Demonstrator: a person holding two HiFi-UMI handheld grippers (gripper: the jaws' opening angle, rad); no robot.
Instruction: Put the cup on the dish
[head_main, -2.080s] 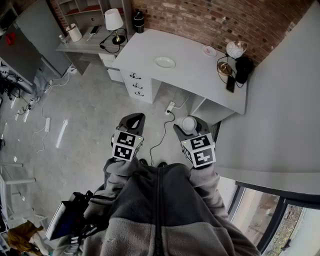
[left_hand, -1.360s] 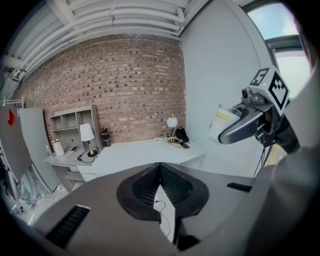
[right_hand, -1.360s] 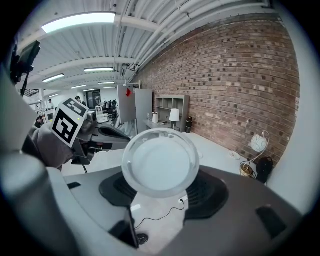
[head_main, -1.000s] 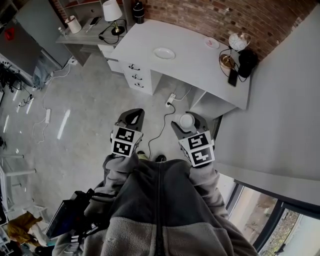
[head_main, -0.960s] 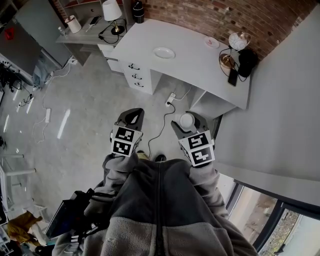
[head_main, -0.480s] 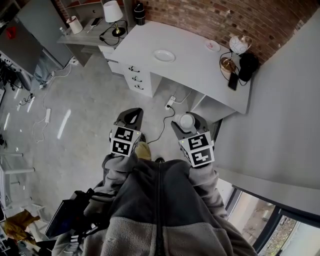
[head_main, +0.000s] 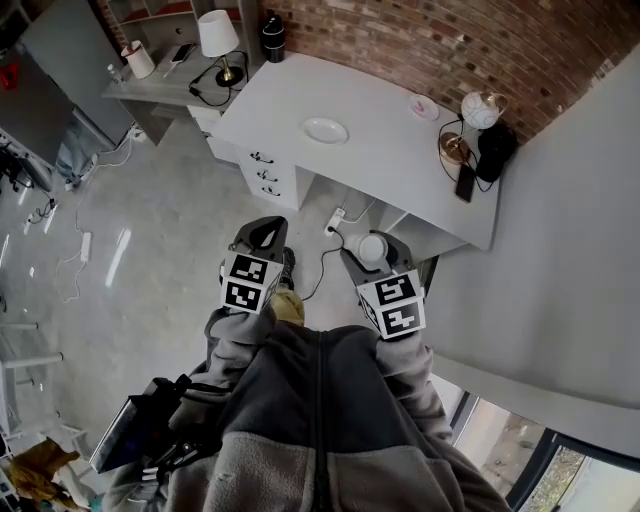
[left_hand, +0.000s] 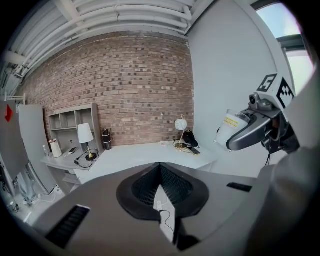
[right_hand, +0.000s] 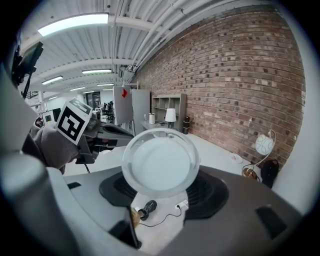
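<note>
In the head view my right gripper (head_main: 374, 243) is held in front of my body, shut on a pale translucent cup (head_main: 376, 251). In the right gripper view the cup (right_hand: 160, 162) sits between the jaws with its round mouth facing the camera. The white dish (head_main: 325, 129) lies on the grey desk (head_main: 400, 160), far ahead of both grippers. My left gripper (head_main: 264, 233) is level with the right one, its jaws together and nothing in them. From the left gripper (left_hand: 160, 165) view, the cup (left_hand: 231, 125) and the right gripper (left_hand: 252, 129) show at the right.
On the desk stand a globe lamp (head_main: 478, 108), a small pink saucer (head_main: 421, 104) and a dark phone (head_main: 462, 182). A lower side desk holds a white table lamp (head_main: 217, 35) and a dark bottle (head_main: 272, 25). A power strip (head_main: 335, 218) with its cable lies on the floor under the desk.
The desk has come a little nearer and shifted in the head view as the person walks. A foot now shows between the grippers. Both grippers keep their pose; the cup stays held.
</note>
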